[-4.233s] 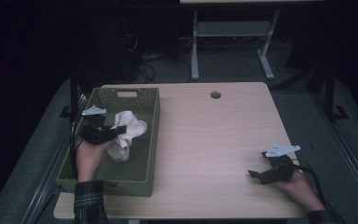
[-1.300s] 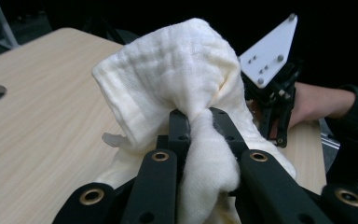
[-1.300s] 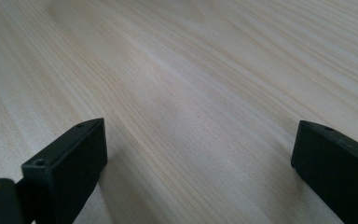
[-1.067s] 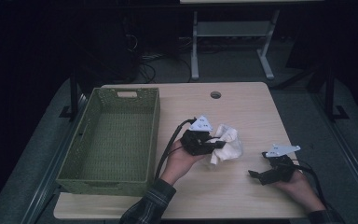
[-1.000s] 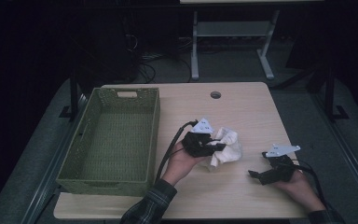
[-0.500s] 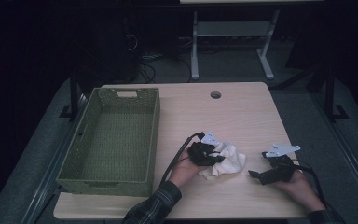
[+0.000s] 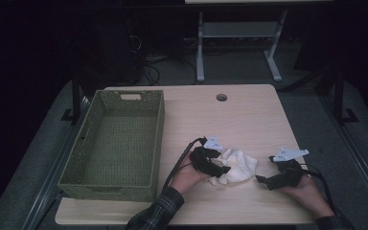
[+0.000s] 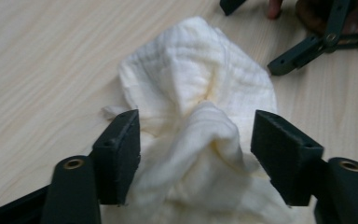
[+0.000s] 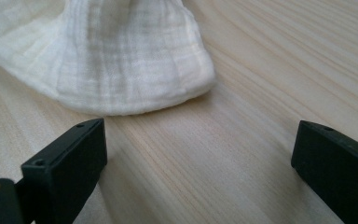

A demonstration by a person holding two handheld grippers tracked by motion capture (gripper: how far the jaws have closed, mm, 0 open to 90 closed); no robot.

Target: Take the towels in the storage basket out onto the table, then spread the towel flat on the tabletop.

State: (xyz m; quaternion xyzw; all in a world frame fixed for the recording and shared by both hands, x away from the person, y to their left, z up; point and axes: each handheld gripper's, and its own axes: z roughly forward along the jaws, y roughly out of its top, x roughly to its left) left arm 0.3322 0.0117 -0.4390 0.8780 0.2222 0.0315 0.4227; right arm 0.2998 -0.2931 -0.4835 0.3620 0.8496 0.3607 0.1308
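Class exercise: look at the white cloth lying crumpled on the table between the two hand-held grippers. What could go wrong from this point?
1. The left hand-held gripper has its jaws open around a raised fold of the cloth; closing may pinch only that ridge, so the rest could drag or slip.
2. The right hand-held gripper is open short of the cloth's edge and low over the table; pushing forward may shove the cloth instead of catching it.

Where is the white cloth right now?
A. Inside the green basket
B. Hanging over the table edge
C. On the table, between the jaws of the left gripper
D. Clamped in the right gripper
C. The cloth lies crumpled on the table, with the open jaws of the left gripper on either side of it; the basket holds nothing, and the right gripper is open, short of the cloth.
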